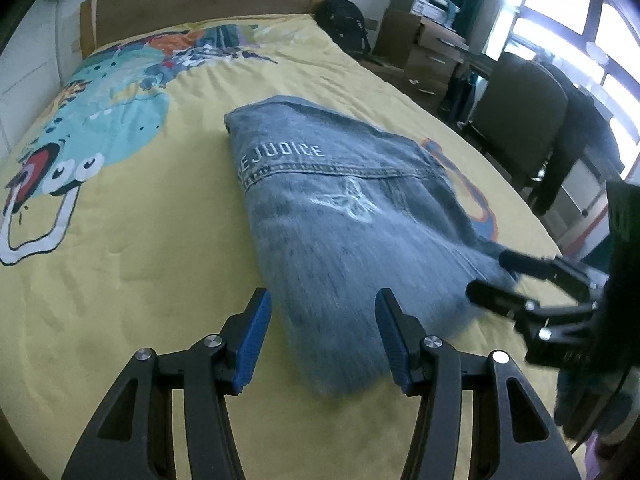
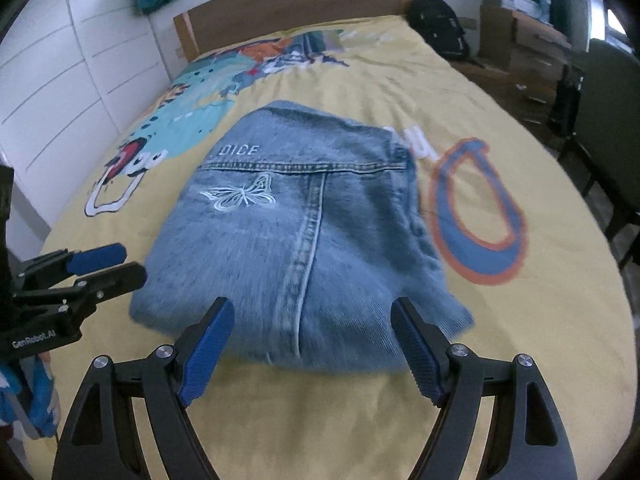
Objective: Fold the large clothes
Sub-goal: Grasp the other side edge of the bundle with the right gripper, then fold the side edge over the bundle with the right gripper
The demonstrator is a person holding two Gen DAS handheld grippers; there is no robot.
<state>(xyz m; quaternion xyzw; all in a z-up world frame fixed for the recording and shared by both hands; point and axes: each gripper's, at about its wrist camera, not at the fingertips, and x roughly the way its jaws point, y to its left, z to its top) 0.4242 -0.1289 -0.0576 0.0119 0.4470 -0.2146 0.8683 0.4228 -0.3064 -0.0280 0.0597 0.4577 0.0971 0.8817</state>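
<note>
Folded denim jacket lies back-up in the middle of the yellow bedspread, its long axis running from the near edge toward the headboard, with the hem end nearest both tools. Right gripper hangs over the near hem, jaws spread wide and holding nothing. Left gripper stands at the jacket's near left corner, about half open and likewise empty, neither clearly the nearer.
</note>
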